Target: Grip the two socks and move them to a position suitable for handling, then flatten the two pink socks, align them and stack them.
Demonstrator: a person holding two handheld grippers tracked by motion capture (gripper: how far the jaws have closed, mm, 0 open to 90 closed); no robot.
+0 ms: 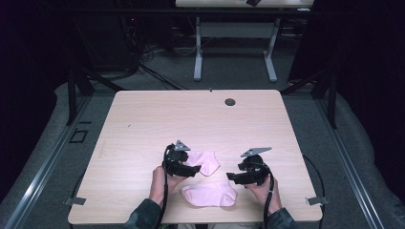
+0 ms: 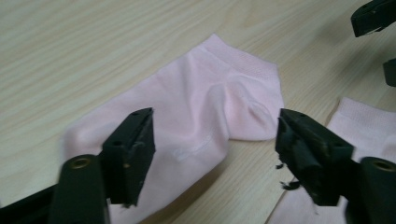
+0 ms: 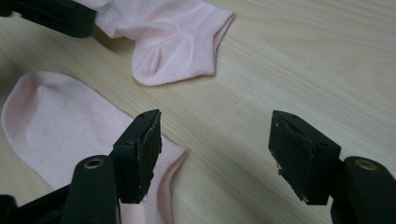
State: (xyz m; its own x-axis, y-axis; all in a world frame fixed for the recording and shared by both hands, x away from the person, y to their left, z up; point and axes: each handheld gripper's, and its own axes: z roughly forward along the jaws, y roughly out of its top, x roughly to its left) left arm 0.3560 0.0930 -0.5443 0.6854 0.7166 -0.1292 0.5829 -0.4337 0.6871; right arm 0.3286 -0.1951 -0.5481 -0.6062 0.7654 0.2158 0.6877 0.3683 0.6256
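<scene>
Two light pink ankle socks lie flat near the table's front edge. The farther sock has my left gripper hovering open just over its toe half, jaws astride it and holding nothing. The nearer sock lies in front of it. My right gripper stands open above the nearer sock's cuff end, one jaw over the cuff's edge and the other over bare wood. In each gripper view the other gripper shows at the top: the right one and the left one.
The light wood table has a round cable grommet near its far edge. A second table's white legs stand behind it on the grey floor. Dark frame posts flank the table.
</scene>
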